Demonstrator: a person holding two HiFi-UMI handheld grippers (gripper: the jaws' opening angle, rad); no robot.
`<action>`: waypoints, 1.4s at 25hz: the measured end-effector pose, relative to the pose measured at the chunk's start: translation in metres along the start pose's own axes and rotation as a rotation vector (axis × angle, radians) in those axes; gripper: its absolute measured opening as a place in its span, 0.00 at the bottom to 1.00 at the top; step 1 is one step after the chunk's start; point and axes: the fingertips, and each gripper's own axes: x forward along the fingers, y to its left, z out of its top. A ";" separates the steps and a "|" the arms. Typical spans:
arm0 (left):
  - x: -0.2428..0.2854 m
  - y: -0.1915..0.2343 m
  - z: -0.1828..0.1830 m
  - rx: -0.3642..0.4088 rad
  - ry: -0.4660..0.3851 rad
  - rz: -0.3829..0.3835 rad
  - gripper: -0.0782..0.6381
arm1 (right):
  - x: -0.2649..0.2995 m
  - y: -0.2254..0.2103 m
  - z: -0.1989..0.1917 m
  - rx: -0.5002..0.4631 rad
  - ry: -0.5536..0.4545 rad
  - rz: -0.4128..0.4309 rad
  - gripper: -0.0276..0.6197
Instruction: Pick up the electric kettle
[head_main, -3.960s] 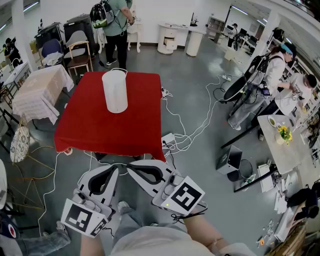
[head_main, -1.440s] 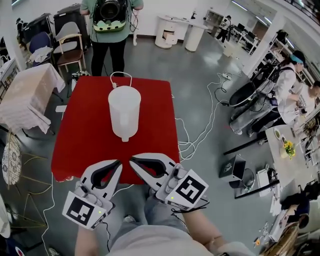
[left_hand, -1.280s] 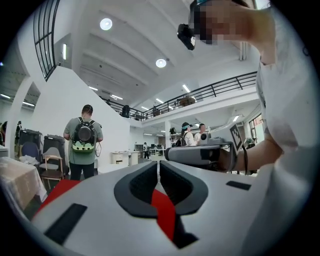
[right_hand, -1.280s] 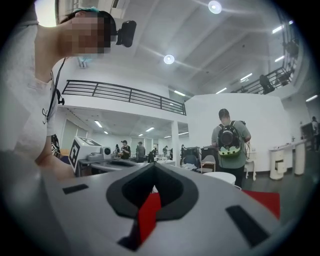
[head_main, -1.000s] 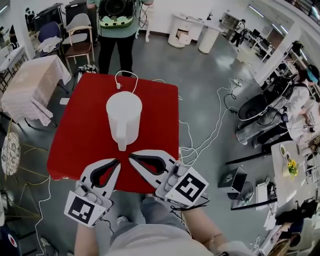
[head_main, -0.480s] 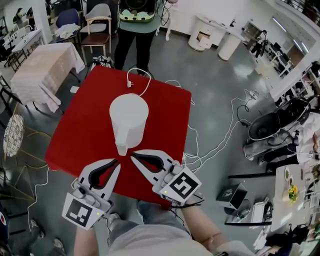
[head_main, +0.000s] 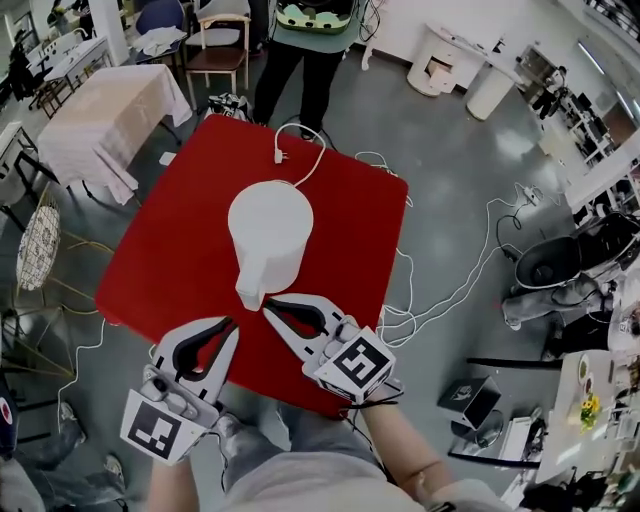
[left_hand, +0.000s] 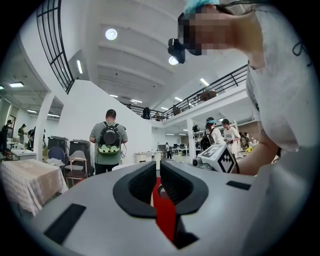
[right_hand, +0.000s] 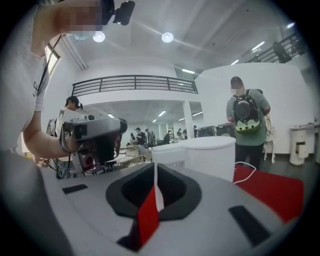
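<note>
The white electric kettle stands upright in the middle of the red table, its handle turned towards me. My right gripper is over the table's near edge, its tips just right of the handle's lower end and apart from it. Its jaws are only starting to open from shut, with nothing between them. In the right gripper view the kettle rises just beyond the right gripper. My left gripper hangs shut and empty, near the front edge left of the handle.
The kettle's white cord and plug lie on the far side of the table. A person with a green backpack stands behind it. A cloth-covered table and a chair stand at the far left. Cables trail on the floor at the right.
I have come up to the red table, so the kettle now lies close below. The right gripper has moved forward and down to the handle. The left has barely shifted.
</note>
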 end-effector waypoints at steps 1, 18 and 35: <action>0.000 0.001 -0.001 -0.001 0.002 0.003 0.13 | 0.003 -0.001 -0.004 0.004 0.008 0.006 0.07; -0.002 0.001 -0.014 -0.011 0.029 0.031 0.13 | 0.025 -0.006 -0.032 0.026 0.052 0.005 0.18; -0.012 0.009 -0.018 -0.021 0.031 0.046 0.13 | 0.055 -0.006 -0.037 0.036 0.063 0.004 0.21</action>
